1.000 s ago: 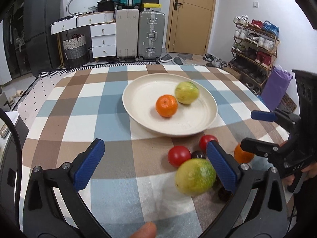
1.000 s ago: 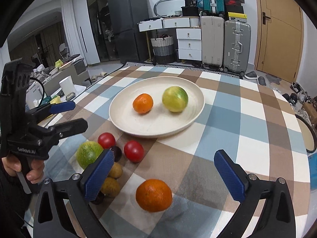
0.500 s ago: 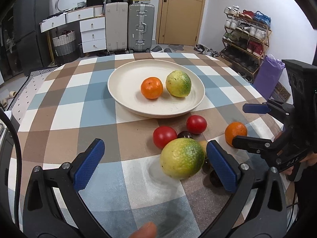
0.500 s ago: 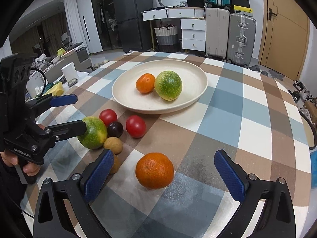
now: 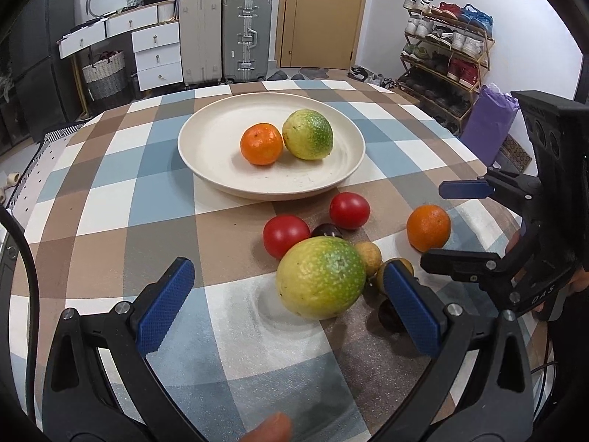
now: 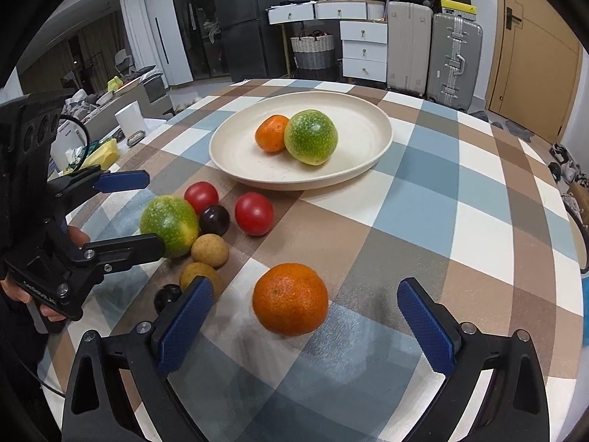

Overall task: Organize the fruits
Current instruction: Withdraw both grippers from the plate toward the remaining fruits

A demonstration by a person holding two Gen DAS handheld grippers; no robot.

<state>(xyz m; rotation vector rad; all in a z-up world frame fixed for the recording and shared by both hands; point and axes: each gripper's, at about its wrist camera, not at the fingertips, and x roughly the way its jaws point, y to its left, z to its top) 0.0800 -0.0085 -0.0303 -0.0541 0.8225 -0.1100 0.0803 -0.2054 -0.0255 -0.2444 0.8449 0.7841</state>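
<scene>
A cream plate [image 5: 206, 154] [image 6: 371, 129] on the checked tablecloth holds a small orange [image 5: 261, 143] [image 6: 270, 132] and a green-yellow fruit [image 5: 308, 134] [image 6: 311, 141]. In front of the plate lie two red tomatoes [image 5: 286, 235] [image 6: 254, 213], dark plums, brown longans, a second green-yellow fruit [image 5: 319, 283] [image 6: 169, 225] and a loose orange [image 5: 428, 227] [image 6: 291, 298]. My left gripper [image 5: 291, 305] [image 6: 127, 211] is open around the green-yellow fruit without touching it. My right gripper [image 6: 305, 322] [image 5: 447, 224] is open with the loose orange between its fingers, apart from both pads.
The round table's edge [image 6: 567, 199] curves close on the right. Suitcases [image 5: 246, 37], white drawers [image 5: 158, 55] and a shoe rack [image 5: 445, 55] stand beyond the table. A person's fingertip [image 5: 270, 429] shows at the bottom of the left wrist view.
Both grippers have moved forward and lower toward the table. The green-yellow fruit now sits between the left fingers and the orange lies deeper between the right fingers. No fruit has shifted.
</scene>
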